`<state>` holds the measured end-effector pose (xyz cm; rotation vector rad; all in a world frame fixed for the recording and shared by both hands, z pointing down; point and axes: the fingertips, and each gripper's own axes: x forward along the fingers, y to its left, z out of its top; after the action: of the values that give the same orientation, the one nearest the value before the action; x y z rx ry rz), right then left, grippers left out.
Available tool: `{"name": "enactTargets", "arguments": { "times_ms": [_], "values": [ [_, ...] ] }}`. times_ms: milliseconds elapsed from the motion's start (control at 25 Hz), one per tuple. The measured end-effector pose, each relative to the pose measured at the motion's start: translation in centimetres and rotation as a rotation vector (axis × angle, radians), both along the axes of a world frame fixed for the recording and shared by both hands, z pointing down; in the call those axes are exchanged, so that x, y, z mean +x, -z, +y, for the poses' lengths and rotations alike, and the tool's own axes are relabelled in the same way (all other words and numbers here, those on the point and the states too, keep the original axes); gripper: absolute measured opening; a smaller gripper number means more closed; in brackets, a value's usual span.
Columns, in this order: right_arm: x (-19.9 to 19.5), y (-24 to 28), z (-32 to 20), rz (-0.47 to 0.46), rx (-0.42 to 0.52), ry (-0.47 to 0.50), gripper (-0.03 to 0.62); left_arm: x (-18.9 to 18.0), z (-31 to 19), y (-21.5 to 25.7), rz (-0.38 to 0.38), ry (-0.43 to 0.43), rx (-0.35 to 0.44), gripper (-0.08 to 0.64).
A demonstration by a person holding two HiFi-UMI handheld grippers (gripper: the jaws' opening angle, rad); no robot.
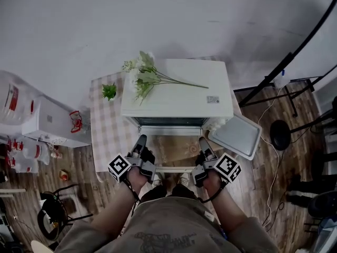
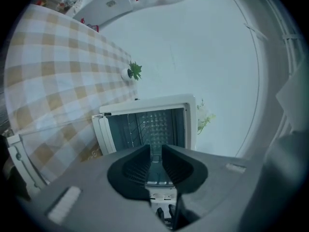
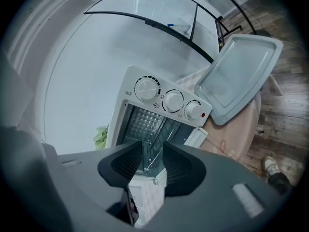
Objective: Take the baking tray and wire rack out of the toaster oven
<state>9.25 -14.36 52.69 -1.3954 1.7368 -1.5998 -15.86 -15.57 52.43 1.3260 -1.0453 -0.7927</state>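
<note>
From the head view, your left tool [image 1: 141,139] and right tool [image 1: 202,141] sit side by side in front of the white box-shaped toaster oven [image 1: 189,99]. Both are over its dropped-open glass door [image 1: 174,152] and both point into the mouth. The grey rectangular metal baking tray [image 1: 235,135] is already out. It lies just right of the oven on the checked-cloth desk [image 1: 108,125], so the remaining job looks to be the rack.

In the left gripper view, the left tool [image 2: 155,151] has its jaws a narrow gap apart with nothing between them. The oven [image 2: 145,103] stands straight ahead, its cavity framed in that gap.

In the right gripper view, the right tool [image 3: 152,149] is likewise partly open and empty. Beyond it, thin bright rods that look like the silver wire rack [image 3: 159,135] run inside the oven [image 3: 166,100], under the knob panel. The tray [image 3: 241,76] lies off to the oven's right.

The rack lies dead ahead of both tools and runs away from you into the cavity, with its front edge towards you. Neither hand is clearly nearer, though your right seems better lined up on the wires.
</note>
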Motion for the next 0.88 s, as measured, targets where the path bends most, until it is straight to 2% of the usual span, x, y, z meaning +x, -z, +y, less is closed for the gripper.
{"name": "enactTargets", "arguments": {
  "times_ms": [600,880],
  "values": [
    [-1.4,-5.4,-4.7,0.000,-0.052,-0.069,0.155,1.5,-5.7,-4.3,-0.042,-0.026,-0.035,0.080],
    [-1.9,-7.6,-7.5,-0.087,-0.067,-0.124,0.177,2.3,-7.6,-6.3,-0.002,-0.041,-0.019,0.098]
  ]
}}
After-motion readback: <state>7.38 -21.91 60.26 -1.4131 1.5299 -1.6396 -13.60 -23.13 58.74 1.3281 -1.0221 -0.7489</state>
